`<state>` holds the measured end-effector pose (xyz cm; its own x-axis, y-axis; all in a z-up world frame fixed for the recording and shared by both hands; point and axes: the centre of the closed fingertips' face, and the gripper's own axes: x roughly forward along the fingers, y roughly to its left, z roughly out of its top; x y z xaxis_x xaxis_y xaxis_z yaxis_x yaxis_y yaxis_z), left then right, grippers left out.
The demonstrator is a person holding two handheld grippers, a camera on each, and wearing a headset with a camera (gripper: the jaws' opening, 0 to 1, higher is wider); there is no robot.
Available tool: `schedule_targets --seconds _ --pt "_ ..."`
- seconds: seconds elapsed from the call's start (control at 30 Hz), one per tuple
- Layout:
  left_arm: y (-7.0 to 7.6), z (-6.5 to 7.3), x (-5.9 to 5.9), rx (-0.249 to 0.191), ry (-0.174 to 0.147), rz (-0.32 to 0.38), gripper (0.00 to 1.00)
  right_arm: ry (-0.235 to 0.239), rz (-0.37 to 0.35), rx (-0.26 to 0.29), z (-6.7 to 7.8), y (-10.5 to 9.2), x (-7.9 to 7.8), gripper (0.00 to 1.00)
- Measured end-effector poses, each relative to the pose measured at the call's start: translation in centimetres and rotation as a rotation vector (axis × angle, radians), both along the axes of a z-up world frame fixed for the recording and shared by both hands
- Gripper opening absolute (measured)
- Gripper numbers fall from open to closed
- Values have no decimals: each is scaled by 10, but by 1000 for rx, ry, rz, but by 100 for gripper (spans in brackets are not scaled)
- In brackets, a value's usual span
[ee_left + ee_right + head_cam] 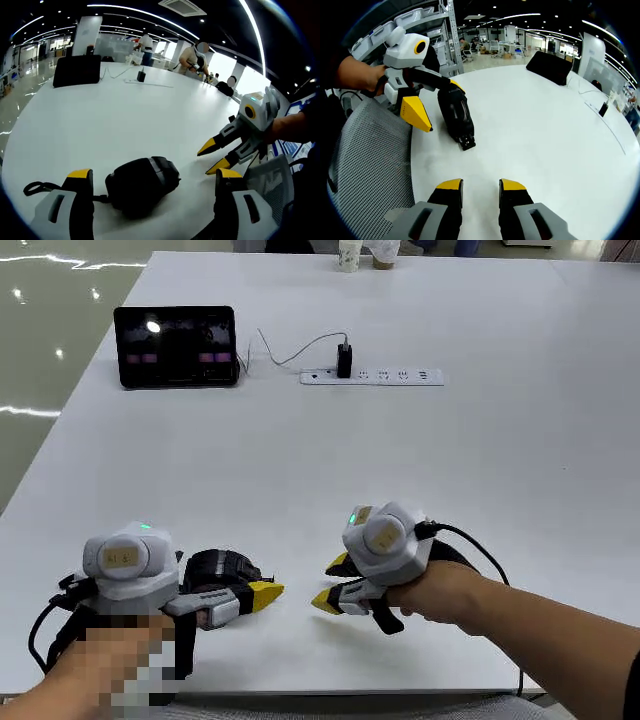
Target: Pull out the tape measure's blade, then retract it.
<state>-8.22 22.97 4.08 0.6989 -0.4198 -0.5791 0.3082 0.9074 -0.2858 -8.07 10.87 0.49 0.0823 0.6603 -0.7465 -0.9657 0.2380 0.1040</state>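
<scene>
- Bright, even overhead light; shadows on the white table (400,460) are soft and faint.
- Glare streaks the glossy floor (40,300) and spots the tablet (177,345).
- The 2 gripper views bend at their edges; ceiling light strips (253,27) curve.
- The black tape measure (142,185) shows little surface detail.

The tape measure (222,569) is a black, rounded case with a ribbed, rubbery-looking shell. It lies on its side on the white desk (400,460), close to the near edge and left of centre. A thin black wrist loop (35,188) trails from one end across the desk. At the opposite end sits the blade's hook (468,145), tucked against the case, with no blade drawn out. The case rests between the spread jaws of the left hand-held gripper (152,172); whether they touch it is unclear.
</scene>
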Motion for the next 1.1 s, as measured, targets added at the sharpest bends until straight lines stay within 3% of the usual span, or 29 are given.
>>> schedule_targets --seconds 0.1,0.17,0.23,0.33,0.7,0.83,1.0,1.1 --pt "1 2 -2 -14 -11 -25 99 1 -24 17 5 -9 2 27" --pt "-1 2 -4 -35 -1 -52 99 -8 -34 23 7 -15 3 28" --pt "0 0 -7 -15 13 -73 99 -14 -37 23 9 -21 4 28" --pt "9 -5 -9 59 13 -99 99 -31 -38 21 13 -32 4 30" --pt "21 -2 -22 60 19 -185 99 -35 -132 49 28 -81 10 35" --pt "30 2 -24 68 4 -195 99 -44 -162 64 33 -99 15 37" --pt "37 0 -28 100 18 -232 99 -31 -192 59 29 -119 17 41" --pt "41 4 -30 81 17 -234 99 -30 -206 61 28 -129 17 44"
